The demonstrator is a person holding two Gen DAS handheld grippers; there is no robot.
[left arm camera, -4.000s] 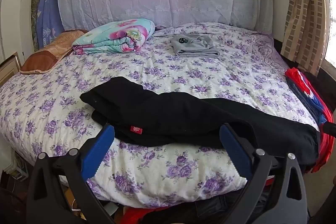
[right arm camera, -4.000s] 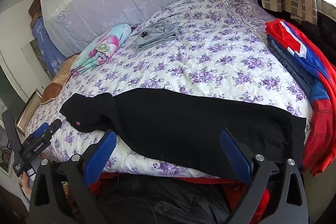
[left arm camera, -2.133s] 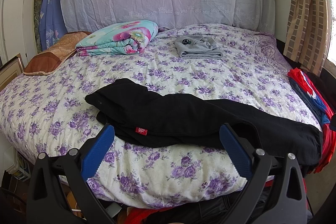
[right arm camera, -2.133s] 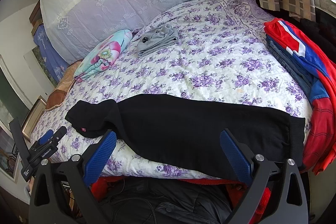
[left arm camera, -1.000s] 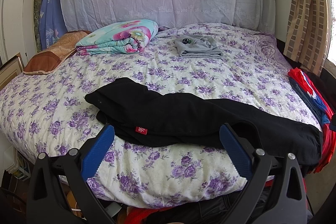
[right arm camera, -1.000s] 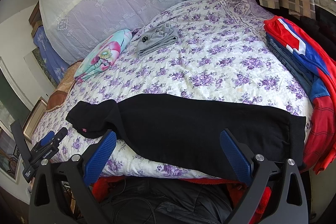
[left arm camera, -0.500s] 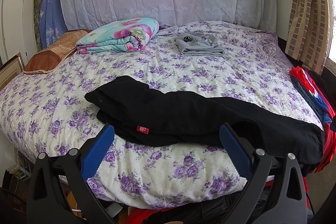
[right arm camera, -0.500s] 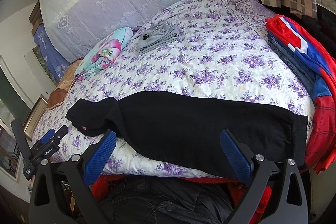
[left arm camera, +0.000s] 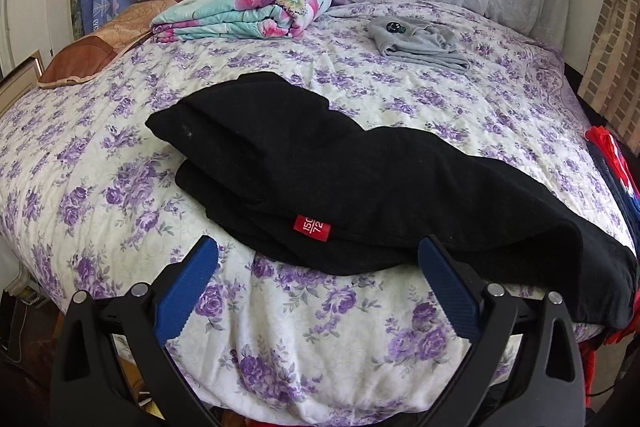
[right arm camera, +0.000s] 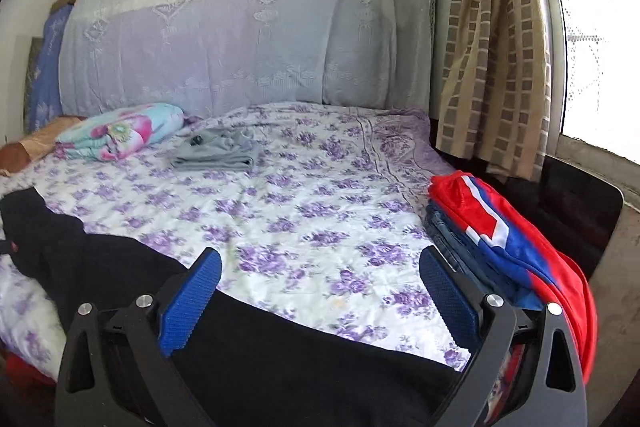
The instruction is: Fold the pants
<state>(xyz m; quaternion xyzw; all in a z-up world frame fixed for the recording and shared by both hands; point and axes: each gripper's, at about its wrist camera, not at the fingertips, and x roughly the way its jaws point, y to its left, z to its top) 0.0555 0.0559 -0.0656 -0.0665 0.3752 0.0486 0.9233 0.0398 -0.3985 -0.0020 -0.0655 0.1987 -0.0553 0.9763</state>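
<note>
Black pants (left arm camera: 360, 179) lie lengthwise along the near edge of the flowered bed (left arm camera: 100, 195), legs laid on each other, waist end at the left with a red size tag (left arm camera: 311, 227). My left gripper (left arm camera: 318, 259) hovers open just short of the tag, holding nothing. In the right wrist view the same pants (right arm camera: 280, 367) run under my right gripper (right arm camera: 320, 267), which stands open low over the leg end, nothing between its blue pads (right arm camera: 448, 295).
A folded floral quilt (left arm camera: 248, 11) and folded grey garment (left arm camera: 420, 41) lie near the headboard. A brown pillow (left arm camera: 88, 55) sits at far left. A stack of red, blue and denim clothes (right arm camera: 500, 239) occupies the bed's right edge, beside a curtain (right arm camera: 492, 47) and window.
Both grippers have moved in closer to the bed. The right one dropped low over the leg end and turned toward the headboard. The pants have not moved.
</note>
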